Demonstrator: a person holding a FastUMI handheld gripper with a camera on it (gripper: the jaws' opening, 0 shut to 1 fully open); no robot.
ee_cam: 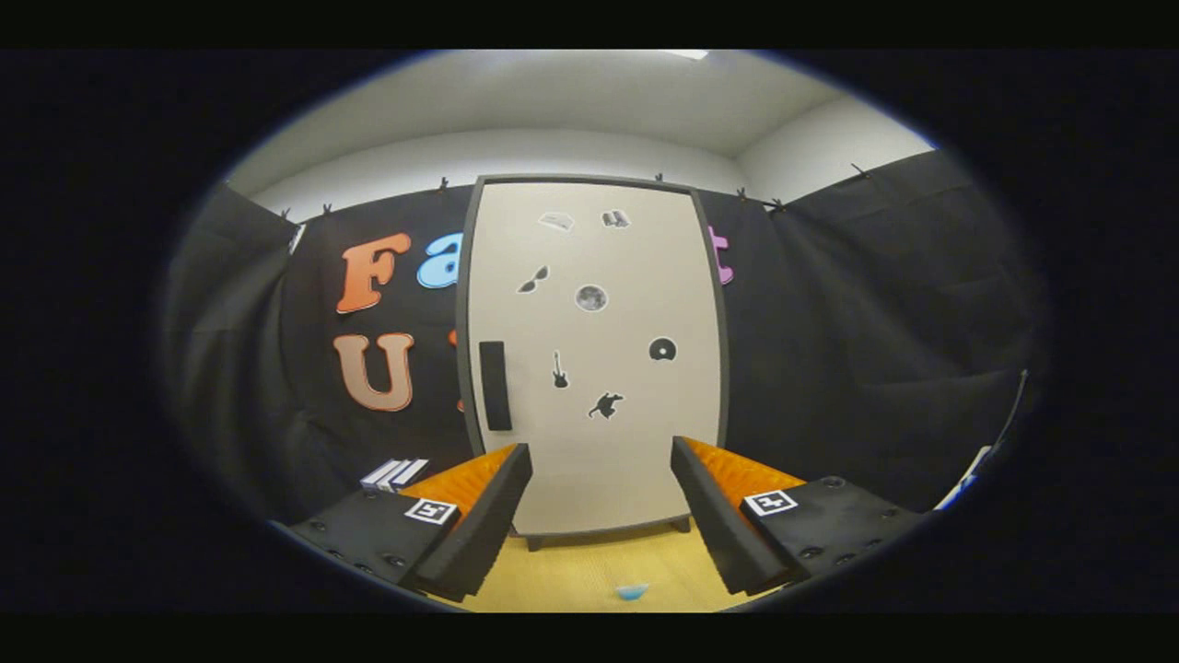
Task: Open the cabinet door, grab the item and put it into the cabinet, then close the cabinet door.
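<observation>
A tall white cabinet with a dark frame stands straight ahead on the wooden table, its door shut. A dark vertical handle sits on the door's left side, and several small black stickers dot the door. My gripper is open, its two fingers spread wide in front of the door's lower part with nothing between them. A small light-blue item lies on the table close below, between the fingers.
Black cloth walls close in the booth behind and on both sides of the cabinet. Some white flat pieces lie on the table left of the cabinet, beyond the left finger. A white-and-blue object shows at the far right.
</observation>
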